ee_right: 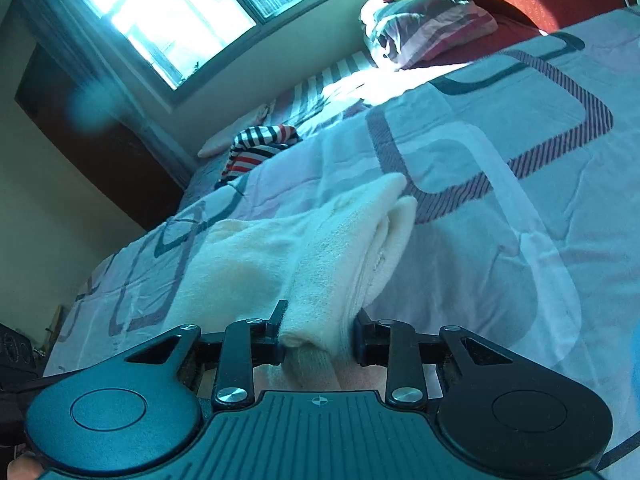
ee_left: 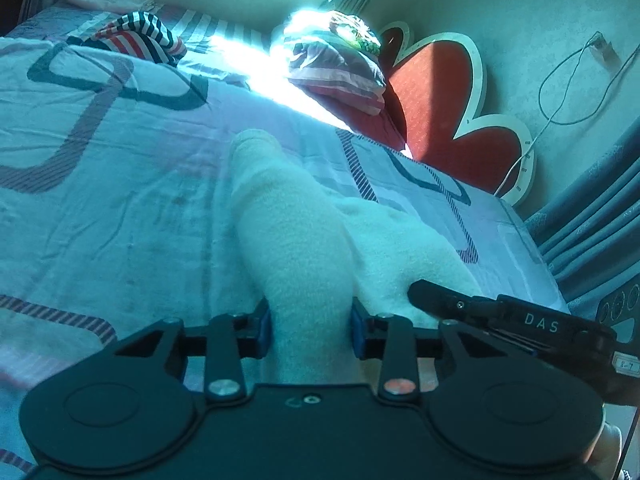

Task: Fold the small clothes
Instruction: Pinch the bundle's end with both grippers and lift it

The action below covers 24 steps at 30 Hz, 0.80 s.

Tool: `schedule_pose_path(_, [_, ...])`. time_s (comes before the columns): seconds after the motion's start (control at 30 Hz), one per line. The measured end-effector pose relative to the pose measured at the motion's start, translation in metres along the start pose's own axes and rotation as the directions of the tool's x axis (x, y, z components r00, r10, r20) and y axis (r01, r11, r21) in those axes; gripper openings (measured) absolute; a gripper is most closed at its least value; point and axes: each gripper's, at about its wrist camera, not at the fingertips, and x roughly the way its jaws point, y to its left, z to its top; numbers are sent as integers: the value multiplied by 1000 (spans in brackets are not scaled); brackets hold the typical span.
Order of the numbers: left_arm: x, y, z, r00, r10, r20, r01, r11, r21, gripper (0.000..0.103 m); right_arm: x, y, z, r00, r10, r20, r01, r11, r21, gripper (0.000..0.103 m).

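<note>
The left gripper (ee_left: 312, 330) is clamped on a bunched fold of the white cloth (ee_left: 296, 216), which runs from the lower centre up the frame over the bedspread (ee_left: 120, 184). The right gripper (ee_right: 320, 334) likewise pinches a gathered edge of the cloth at lower centre. A striped garment (ee_left: 140, 38) lies upper left, a pillow (ee_left: 336, 68) upper centre

Both wrists — close, over bed (ee_left: 100, 184)
</note>
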Motion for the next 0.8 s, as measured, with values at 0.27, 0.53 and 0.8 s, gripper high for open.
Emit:
schedule_pose_path(0.27, [-85,60,22,993,76,92,-77,997,7,34,30,103,-15,993,120,0,-120,991,-51,30])
schedule_pose_path(0.53, [-162,174,39,981,150,127,-152,988,4,34,108,229,-71,987,154,-43,-157,984,-80,30])
schedule_pose_path(0.8, [-183,283,33,981,172,93,-171,985,-24,35,192,295,-131,989,110,-97,-118,989,-86,30])
